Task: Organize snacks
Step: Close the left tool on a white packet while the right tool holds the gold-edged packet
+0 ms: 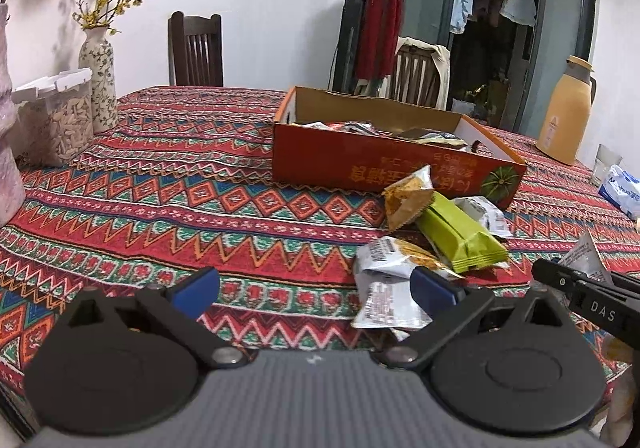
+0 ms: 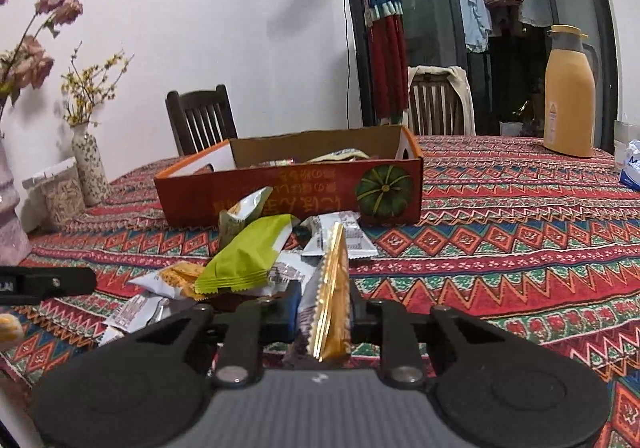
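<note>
An orange cardboard box (image 1: 384,168) (image 2: 280,192) with several snack packets inside stands mid-table. In front of it lies a loose pile of packets: a green one (image 1: 460,232) (image 2: 248,252), an orange-brown one (image 1: 408,200) and white ones (image 1: 384,300) (image 2: 344,236). My right gripper (image 2: 326,312) is shut on a gold-edged packet (image 2: 332,288), held upright between its pads; in the left wrist view it shows at the right edge (image 1: 576,280) with a white packet end sticking up. My left gripper (image 1: 314,288) stands open just left of the pile, nothing between its blue pads.
The patterned tablecloth (image 1: 200,188) covers the table. A seed jar (image 1: 60,120) and flower vases (image 1: 98,84) stand at the left. A yellow thermos (image 1: 566,112) (image 2: 570,92) and a tissue pack (image 1: 620,188) sit at the right. Two chairs (image 1: 196,48) stand behind.
</note>
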Motion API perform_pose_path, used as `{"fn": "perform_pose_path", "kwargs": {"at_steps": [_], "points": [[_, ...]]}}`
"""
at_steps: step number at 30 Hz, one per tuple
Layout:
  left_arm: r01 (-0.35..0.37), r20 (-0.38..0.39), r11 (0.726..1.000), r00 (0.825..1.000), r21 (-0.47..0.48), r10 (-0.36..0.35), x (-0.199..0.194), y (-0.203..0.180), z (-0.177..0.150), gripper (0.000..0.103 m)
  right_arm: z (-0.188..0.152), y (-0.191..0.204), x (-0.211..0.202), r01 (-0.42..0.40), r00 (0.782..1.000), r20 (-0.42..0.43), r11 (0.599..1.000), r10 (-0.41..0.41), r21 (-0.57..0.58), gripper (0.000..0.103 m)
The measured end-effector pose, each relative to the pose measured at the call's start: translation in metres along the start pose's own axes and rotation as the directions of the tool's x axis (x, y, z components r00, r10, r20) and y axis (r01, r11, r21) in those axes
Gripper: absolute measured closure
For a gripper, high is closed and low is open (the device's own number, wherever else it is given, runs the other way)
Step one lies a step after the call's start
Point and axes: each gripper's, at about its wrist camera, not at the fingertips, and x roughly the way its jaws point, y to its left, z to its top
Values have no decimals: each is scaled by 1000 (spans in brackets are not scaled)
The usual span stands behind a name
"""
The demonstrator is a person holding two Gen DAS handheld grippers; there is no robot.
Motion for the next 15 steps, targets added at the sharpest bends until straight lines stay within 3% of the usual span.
{"fn": "perform_pose_path", "kwargs": {"at_steps": [15], "points": [[29,-44,997,999,72,-26,-3,-57,-9,0,-10,-32,-28,-28,998,58,998,25,49,83]]}}
